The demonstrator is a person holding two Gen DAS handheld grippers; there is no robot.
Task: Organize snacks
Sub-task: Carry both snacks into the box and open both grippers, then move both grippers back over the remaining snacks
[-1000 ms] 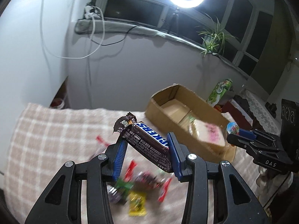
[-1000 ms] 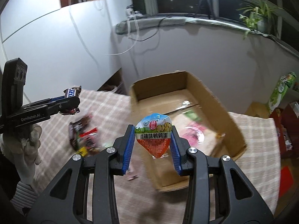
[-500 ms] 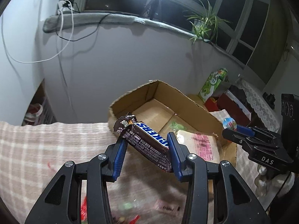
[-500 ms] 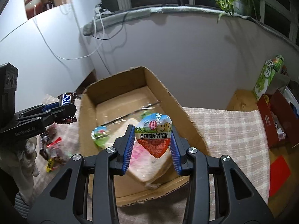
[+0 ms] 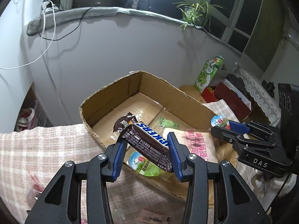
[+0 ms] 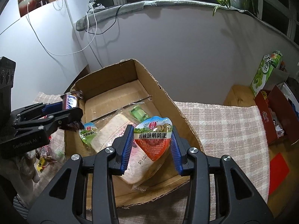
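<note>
Carrying both snacks over the cardboard box [image 6: 164,93] at frame centre: left tool [image 5: 147,149] clamps the Snickers bar [image 5: 147,140], right tool [image 6: 152,141] the egg pouch [image 6: 152,136]; next we release.

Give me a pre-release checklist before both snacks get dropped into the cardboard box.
1. Left gripper shut on the chocolate bar: ok.
2. Right gripper shut on the egg snack pouch: ok.
3. Chocolate bar above the cardboard box, near its left wall: ok.
4. Pouch above the box interior: ok.
5. Free floor left in the box behind the bread bag: ok.
6. Grippers apart from each other: ok.
</note>
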